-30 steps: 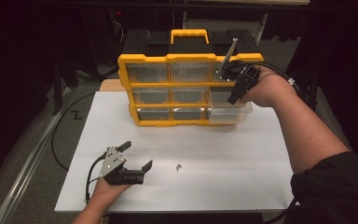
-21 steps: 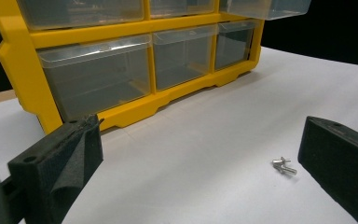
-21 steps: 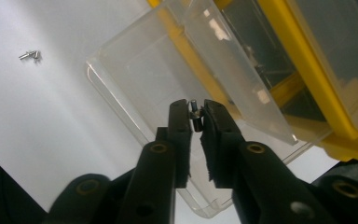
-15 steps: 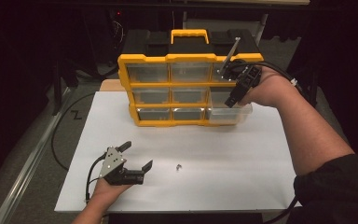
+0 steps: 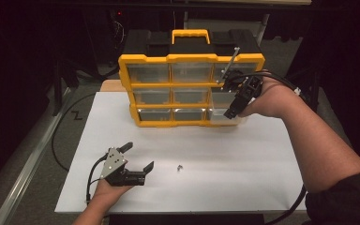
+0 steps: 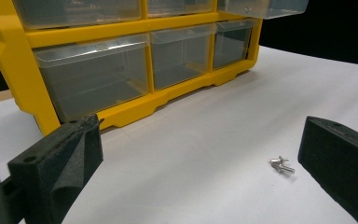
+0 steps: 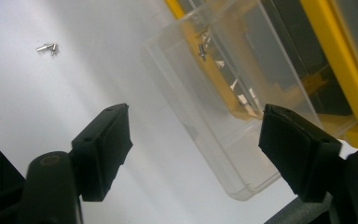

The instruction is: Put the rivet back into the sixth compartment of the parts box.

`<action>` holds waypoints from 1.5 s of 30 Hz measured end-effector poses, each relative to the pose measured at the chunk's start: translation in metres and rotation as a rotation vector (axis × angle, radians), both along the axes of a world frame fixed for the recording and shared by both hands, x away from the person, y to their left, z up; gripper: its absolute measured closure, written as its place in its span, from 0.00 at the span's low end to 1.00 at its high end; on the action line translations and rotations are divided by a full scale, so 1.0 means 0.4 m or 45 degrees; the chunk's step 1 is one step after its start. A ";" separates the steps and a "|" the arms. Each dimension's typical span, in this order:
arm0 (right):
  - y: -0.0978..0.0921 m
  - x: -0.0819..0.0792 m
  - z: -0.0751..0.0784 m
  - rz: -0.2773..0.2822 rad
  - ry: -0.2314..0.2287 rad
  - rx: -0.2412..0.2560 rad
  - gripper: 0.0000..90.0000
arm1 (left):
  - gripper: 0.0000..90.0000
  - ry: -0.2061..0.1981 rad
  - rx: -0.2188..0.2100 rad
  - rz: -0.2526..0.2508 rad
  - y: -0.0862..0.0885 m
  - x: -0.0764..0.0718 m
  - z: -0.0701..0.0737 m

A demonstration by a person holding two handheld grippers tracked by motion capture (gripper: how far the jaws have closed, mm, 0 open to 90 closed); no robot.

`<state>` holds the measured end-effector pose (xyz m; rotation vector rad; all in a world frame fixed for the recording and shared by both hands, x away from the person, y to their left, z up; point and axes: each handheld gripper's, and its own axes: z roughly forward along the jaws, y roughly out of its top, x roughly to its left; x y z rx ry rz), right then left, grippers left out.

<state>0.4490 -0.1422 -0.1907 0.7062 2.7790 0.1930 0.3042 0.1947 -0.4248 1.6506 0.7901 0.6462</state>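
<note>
White table (image 5: 243,154) carries a yellow organizer (image 5: 190,89); your right gripper (image 5: 232,105) gapes at its pulled-out drawer (image 7: 223,107), your left gripper (image 5: 138,157) spread near what looks like a wing screw (image 5: 180,167).

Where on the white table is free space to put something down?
Free: the wide strip of the white table between the yellow drawer cabinet and the near edge, right of the small metal wing screw. Crowded: near the open clear drawer under the right hand-held gripper.
</note>
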 end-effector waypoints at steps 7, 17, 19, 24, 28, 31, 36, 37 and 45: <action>0.006 -0.032 -0.009 0.010 -0.022 0.008 0.21 | 0.01 -0.001 -0.002 -0.001 0.000 0.000 0.000; 0.001 -0.079 -0.035 0.040 -0.010 0.002 0.21 | 0.01 -0.002 -0.006 -0.005 -0.003 -0.001 0.000; 0.000 -0.082 -0.036 0.036 -0.005 0.005 0.22 | 0.01 -0.001 -0.005 -0.004 -0.003 -0.002 0.000; -0.002 -0.092 -0.047 0.036 0.011 0.009 0.23 | 0.01 -0.001 -0.006 -0.006 -0.004 -0.002 0.000; -0.003 -0.098 -0.064 0.042 0.031 0.014 0.24 | 0.01 0.000 -0.006 -0.007 -0.004 -0.002 0.000; -0.002 -0.104 -0.073 0.043 0.038 0.010 0.22 | 0.01 0.000 -0.006 -0.008 -0.004 -0.002 0.000; 0.004 -0.119 -0.098 0.060 0.025 -0.015 0.12 | 0.01 0.000 -0.005 -0.010 -0.005 -0.002 -0.001; 0.005 -0.121 -0.103 0.066 0.027 -0.019 0.12 | 0.01 0.000 -0.004 -0.010 -0.005 -0.002 -0.001; 0.009 -0.129 -0.141 0.073 0.056 -0.012 0.11 | 0.01 -0.002 -0.007 -0.009 -0.005 -0.002 0.000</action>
